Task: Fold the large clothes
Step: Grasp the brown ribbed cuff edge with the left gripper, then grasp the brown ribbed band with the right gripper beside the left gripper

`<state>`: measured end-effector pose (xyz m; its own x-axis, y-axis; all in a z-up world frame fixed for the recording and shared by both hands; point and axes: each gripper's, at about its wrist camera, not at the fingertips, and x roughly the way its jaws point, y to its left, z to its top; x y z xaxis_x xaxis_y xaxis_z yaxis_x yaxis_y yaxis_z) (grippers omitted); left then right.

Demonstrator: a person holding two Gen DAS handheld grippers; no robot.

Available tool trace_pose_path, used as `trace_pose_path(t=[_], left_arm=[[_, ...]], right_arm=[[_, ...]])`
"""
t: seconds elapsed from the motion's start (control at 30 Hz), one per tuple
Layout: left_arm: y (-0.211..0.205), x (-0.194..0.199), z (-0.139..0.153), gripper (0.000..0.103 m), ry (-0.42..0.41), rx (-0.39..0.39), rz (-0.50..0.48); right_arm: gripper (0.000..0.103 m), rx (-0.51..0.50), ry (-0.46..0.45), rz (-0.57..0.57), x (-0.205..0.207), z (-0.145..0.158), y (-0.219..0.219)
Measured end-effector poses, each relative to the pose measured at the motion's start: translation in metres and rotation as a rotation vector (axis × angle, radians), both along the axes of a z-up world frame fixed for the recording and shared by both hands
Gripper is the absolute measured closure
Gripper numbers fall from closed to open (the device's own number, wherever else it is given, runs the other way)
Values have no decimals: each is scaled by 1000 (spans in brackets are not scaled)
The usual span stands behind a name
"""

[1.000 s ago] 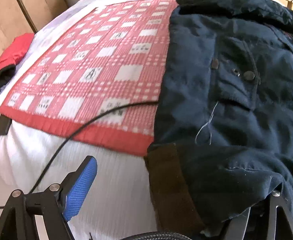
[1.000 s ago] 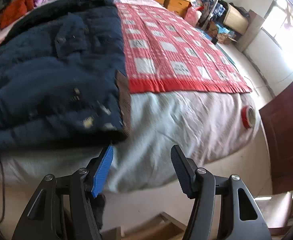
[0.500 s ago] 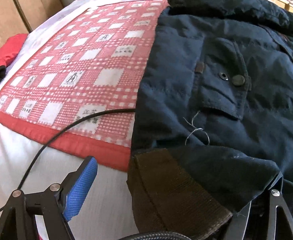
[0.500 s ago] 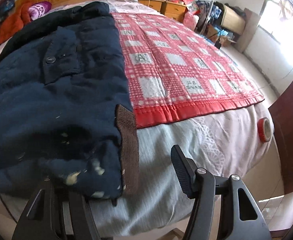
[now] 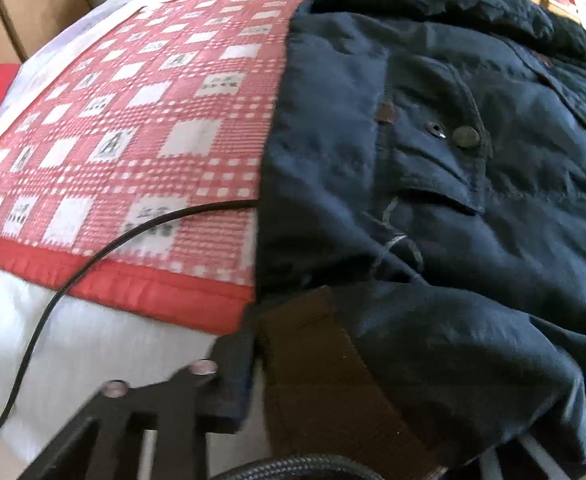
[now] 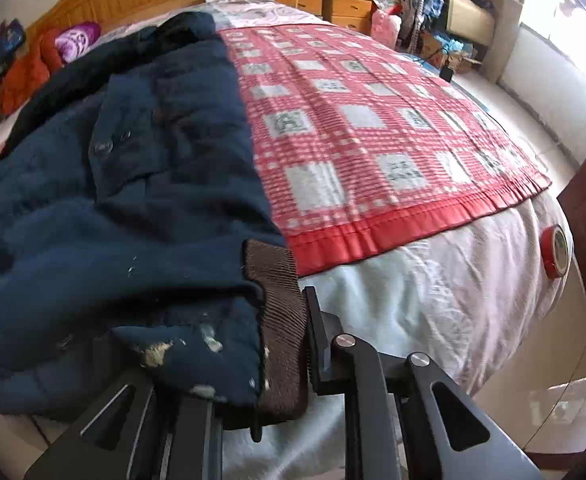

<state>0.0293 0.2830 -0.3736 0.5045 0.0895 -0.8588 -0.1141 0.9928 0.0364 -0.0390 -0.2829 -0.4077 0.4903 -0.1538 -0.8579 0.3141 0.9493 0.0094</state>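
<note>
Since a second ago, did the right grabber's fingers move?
Yes. The right gripper was open and short of the bed; now it has closed on the navy coat, at its brown cuff, near the red blanket.

Black cable [image 5: 93, 264] crosses the bare checked mat [image 6: 357, 128] beside the coat [image 6: 113, 208].

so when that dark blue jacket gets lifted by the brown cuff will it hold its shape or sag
Probably sag: the jacket lies in soft puffy folds and droops over the bed edge. It looks padded, so likely bulky and fairly heavy. The ribbed cuff between the right tongs may stretch under that weight.
</note>
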Motion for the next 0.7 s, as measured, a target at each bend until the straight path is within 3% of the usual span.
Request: trace_pose_path(t=[0.37,0.57,0.7], left_arm=[[11,-23,61,87,-33,5,-79],[9,-19,67,88,-19,29,-131],[6,-17,87,88,-70,6,-139]], right_arm=[[88,-3,-14,29,-3,61,8],[88,-23,3,60,1,82,14],[88,-37,-3,73,3,91,21]])
